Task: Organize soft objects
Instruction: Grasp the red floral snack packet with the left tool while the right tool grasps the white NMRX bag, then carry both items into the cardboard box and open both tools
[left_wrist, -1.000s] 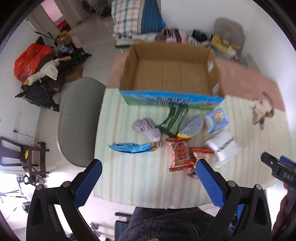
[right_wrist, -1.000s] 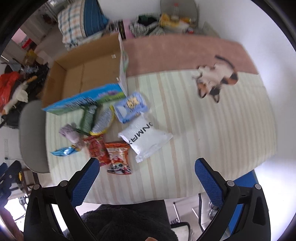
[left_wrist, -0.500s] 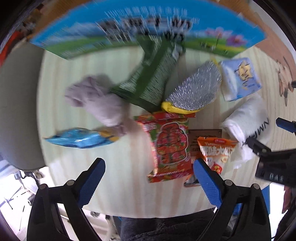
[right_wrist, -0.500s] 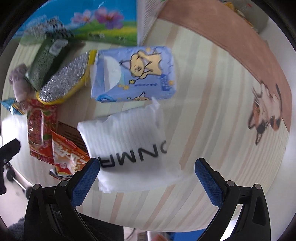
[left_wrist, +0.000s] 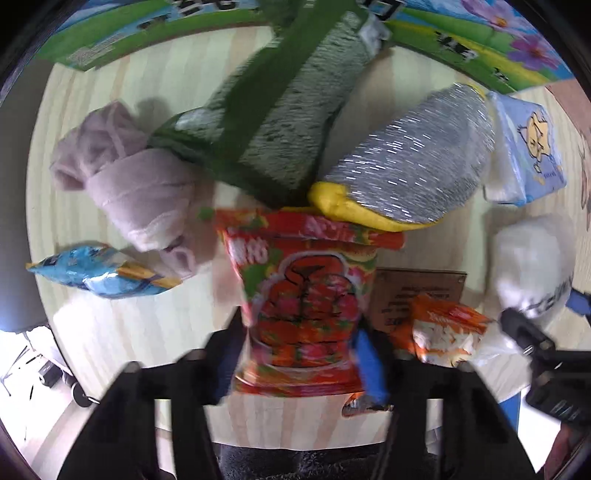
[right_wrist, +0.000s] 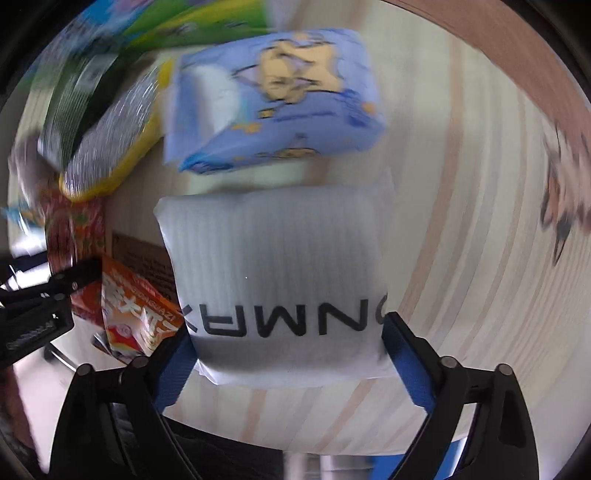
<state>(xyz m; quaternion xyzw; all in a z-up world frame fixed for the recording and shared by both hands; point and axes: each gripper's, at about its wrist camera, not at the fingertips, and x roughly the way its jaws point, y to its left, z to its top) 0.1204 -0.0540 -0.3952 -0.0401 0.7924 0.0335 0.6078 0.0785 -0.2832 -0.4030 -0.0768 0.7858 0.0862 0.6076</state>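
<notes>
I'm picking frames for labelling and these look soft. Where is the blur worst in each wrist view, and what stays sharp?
Left wrist view: the green packet and the left gripper around the red snack bag are smeared; the pink cloth reads fairly clearly. Right wrist view: the blue tissue pack and the far-left items streak badly; the white packet and right gripper stay sharp. Both bend at the rim.

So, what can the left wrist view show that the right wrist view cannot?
Only the left wrist view shows the lilac cloth roll clearly. Only the right wrist view shows the black lettering on the white packet, between the right gripper fingers. Both show the red snack bag, silver and yellow pouch and blue tissue pack.
</notes>
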